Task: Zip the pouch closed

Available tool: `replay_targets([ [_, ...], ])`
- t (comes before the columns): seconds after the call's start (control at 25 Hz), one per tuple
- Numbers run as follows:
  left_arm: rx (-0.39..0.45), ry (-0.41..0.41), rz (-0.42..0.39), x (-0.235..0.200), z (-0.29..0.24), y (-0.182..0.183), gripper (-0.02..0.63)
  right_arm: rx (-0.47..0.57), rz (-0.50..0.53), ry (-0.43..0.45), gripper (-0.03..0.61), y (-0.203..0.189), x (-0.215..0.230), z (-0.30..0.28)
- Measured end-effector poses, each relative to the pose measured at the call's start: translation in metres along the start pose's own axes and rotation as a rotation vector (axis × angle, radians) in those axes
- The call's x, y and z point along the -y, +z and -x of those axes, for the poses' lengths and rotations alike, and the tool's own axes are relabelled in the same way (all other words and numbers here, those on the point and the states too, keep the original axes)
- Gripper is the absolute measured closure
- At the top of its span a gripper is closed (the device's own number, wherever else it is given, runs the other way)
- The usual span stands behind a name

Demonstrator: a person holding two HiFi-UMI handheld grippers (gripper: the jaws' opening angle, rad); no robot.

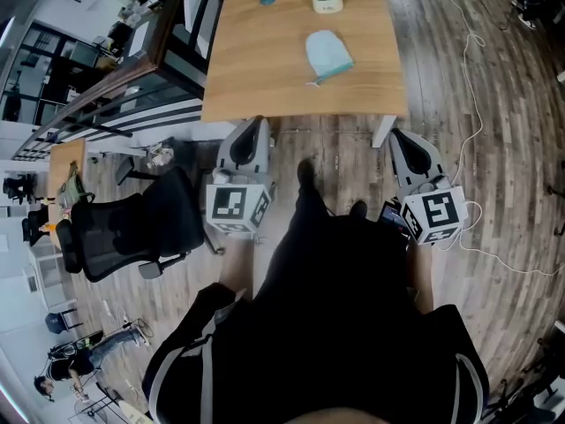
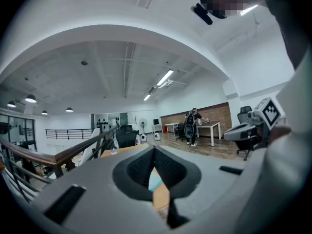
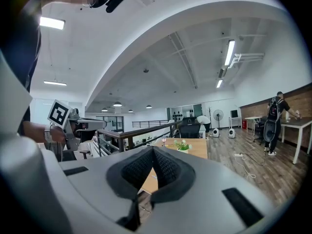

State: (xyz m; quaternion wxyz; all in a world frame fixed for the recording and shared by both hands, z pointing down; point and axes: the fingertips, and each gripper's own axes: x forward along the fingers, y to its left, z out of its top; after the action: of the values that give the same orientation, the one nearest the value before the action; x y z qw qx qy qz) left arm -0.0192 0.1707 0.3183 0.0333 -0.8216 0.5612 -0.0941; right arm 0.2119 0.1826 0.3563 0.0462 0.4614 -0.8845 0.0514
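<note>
**Both grippers shut and held short of the table; pouch lying apart from them**

At the left of the head view, the left gripper [image 1: 254, 129] is held level before the near edge of the wooden table [image 1: 256, 78]. Its jaws are pressed together with nothing between them, as is seen in the left gripper view [image 2: 155, 152]. The light blue pouch [image 1: 327, 54] lies flat on the table, ahead of both grippers and between their lines. It is well apart from each and touched by neither. Whether its zip is open, and whether anything is inside, cannot be told. Beyond the pouch, at the far end of the table, a white pot [image 1: 327, 3] holds a small green plant. At the right, the right gripper [image 1: 403, 141] is likewise held near the table's edge. Its jaws are closed on nothing in the right gripper view [image 3: 153, 152].

The pouch is shown whole only in the head view. In the left gripper view, only a sliver of light blue [image 2: 155, 182] is seen below the closed jaws. In the right gripper view, the pot [image 3: 183, 149] and the table [image 3: 197, 150] are seen, but the pouch cannot be made out.
</note>
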Motion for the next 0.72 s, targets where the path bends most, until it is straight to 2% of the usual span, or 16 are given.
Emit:
replay_targets([
  [0.2,-0.034,0.011,-0.004,-0.005,-0.002,-0.005,0.614,-0.019,-0.025,0.018,0.566,-0.007,0.001,-0.013],
  [0.36,-0.095,-0.003,0.010,-0.017,-0.019,-0.031,0.614,-0.054,-0.033,0.029,0.566,-0.017,0.003,-0.039],
  [0.72,-0.152,-0.106,0.116,-0.042,-0.131,-0.070,0.614,-0.172,0.014,0.026,0.566,-0.004,0.038,-0.116],
])
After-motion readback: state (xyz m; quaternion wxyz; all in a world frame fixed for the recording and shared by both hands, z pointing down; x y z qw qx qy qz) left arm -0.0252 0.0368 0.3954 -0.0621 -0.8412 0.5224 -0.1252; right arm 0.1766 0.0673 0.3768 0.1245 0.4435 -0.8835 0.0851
